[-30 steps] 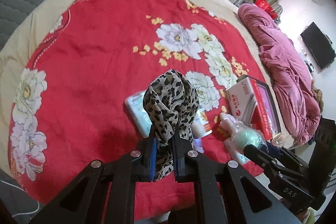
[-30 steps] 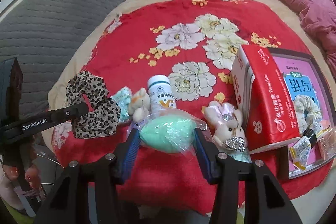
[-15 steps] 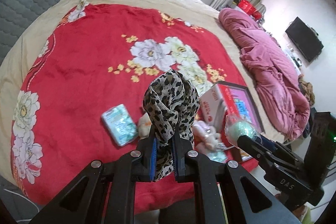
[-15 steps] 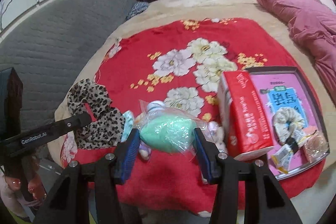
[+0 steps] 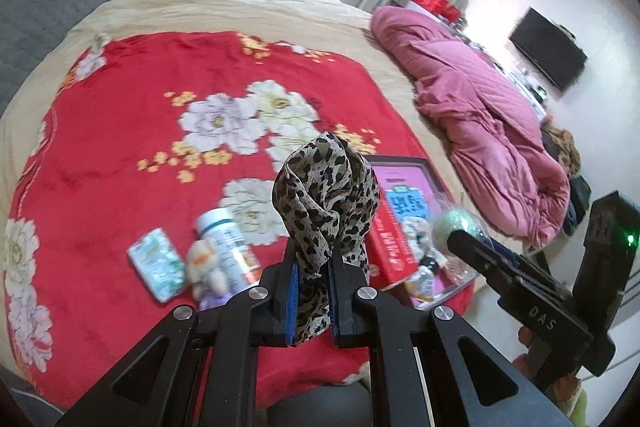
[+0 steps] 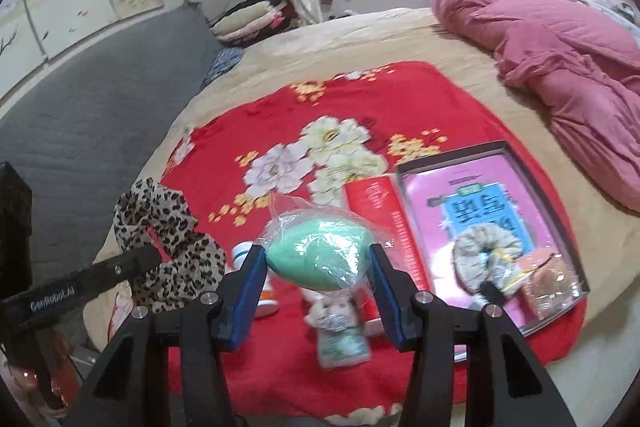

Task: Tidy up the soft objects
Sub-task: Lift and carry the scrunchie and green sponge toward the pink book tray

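Leopard-print scrunchie (image 5: 326, 203) sits pinched between the blue pads of my left hand-held gripper (image 5: 312, 297), its fabric bunched up above the fingertips and held clear of the bed. My right hand-held gripper (image 6: 318, 291) is clamped on a mint-green soft ball in a clear plastic bag (image 6: 318, 253), jaws partway apart with the pads pressing its two sides. Both loads hang above the red floral blanket (image 5: 112, 155). Below them I see a white bottle (image 5: 226, 247), a small plush toy (image 6: 332, 311) and a pale green tissue pack (image 5: 158, 265) lying close together on the blanket. A red box (image 6: 376, 223) stands just beside a dark-rimmed tray (image 6: 560, 219) that holds a fluffy scrunchie (image 6: 486, 251). A pink quilt (image 6: 568, 47) is heaped at the bed's far side.
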`<control>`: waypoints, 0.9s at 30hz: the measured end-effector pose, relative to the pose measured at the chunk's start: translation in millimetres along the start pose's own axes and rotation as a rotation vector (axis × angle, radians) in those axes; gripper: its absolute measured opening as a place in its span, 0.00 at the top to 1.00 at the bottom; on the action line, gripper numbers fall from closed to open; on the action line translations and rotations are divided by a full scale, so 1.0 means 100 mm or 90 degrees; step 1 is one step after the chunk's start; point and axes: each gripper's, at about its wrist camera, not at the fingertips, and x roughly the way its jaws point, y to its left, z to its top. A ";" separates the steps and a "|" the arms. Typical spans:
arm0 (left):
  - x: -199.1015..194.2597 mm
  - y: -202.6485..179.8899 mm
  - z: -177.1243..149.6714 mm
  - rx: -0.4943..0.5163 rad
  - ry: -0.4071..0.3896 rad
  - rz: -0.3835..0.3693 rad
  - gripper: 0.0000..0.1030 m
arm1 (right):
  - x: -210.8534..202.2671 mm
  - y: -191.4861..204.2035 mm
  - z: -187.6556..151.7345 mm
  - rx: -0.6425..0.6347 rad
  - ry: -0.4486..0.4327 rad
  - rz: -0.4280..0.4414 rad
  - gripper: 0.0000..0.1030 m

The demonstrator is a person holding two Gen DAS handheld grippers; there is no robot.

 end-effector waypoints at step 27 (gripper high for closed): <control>0.76 -1.60 0.04 0.175 0.068 -0.068 0.88 | -0.59 -1.41 0.07 0.111 -0.066 -0.136 0.50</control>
